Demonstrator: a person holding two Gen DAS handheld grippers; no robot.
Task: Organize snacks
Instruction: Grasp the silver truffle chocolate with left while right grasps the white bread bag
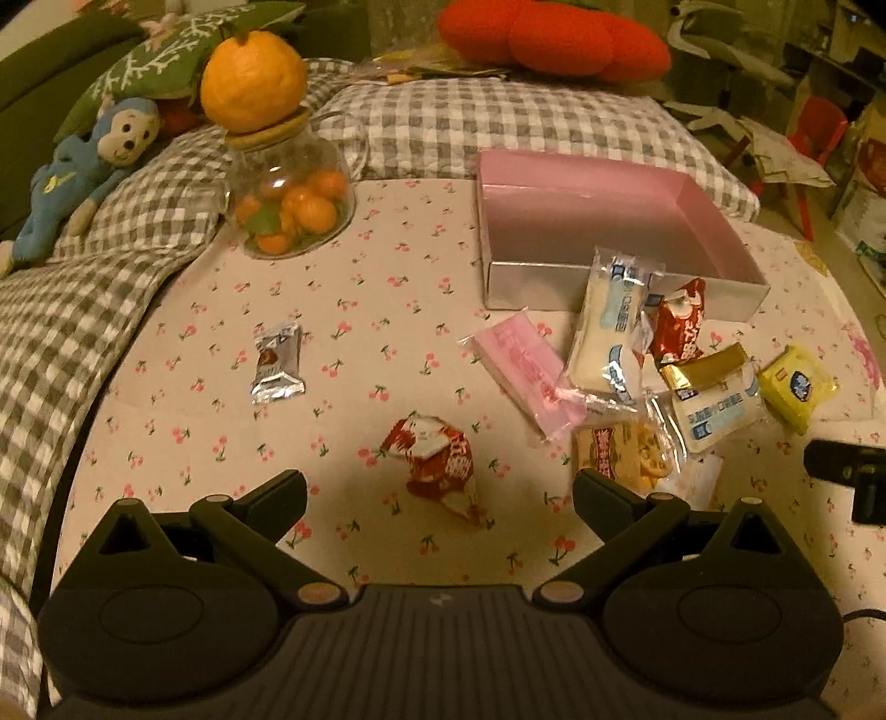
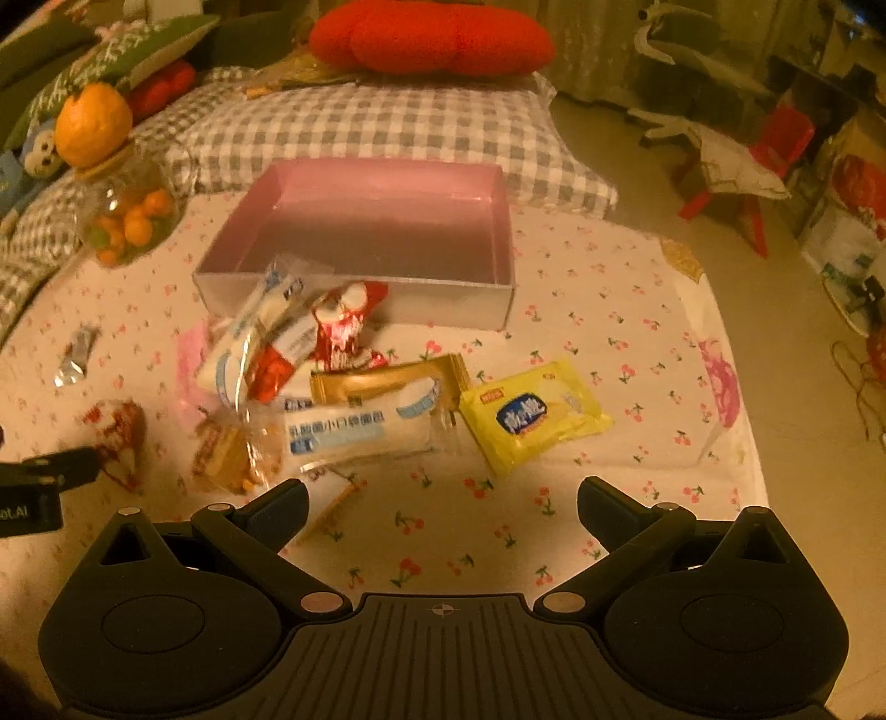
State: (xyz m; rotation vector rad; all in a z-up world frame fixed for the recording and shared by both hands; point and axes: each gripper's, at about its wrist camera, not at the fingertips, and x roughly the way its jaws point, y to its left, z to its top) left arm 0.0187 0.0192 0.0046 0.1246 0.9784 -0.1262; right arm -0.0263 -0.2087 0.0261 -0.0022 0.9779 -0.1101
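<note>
An empty pink box (image 1: 609, 221) stands on the cherry-print cloth; it also shows in the right wrist view (image 2: 376, 232). Several wrapped snacks lie in front of it: a pink pack (image 1: 526, 371), white bread packs (image 1: 609, 327) (image 2: 354, 432), a red wrapper (image 1: 678, 321), a yellow pack (image 1: 794, 385) (image 2: 531, 415). A red-white snack (image 1: 437, 465) lies just ahead of my open, empty left gripper (image 1: 437, 495). A silver candy (image 1: 277, 360) lies to the left. My right gripper (image 2: 443, 504) is open and empty, just before the yellow pack.
A glass jar of small oranges (image 1: 290, 205) with an orange on its lid (image 1: 252, 80) stands at the back left. Checked pillows (image 1: 498, 122), a blue monkey toy (image 1: 83, 166) and a red cushion (image 1: 554, 39) lie behind. The table edge drops off on the right (image 2: 747, 415).
</note>
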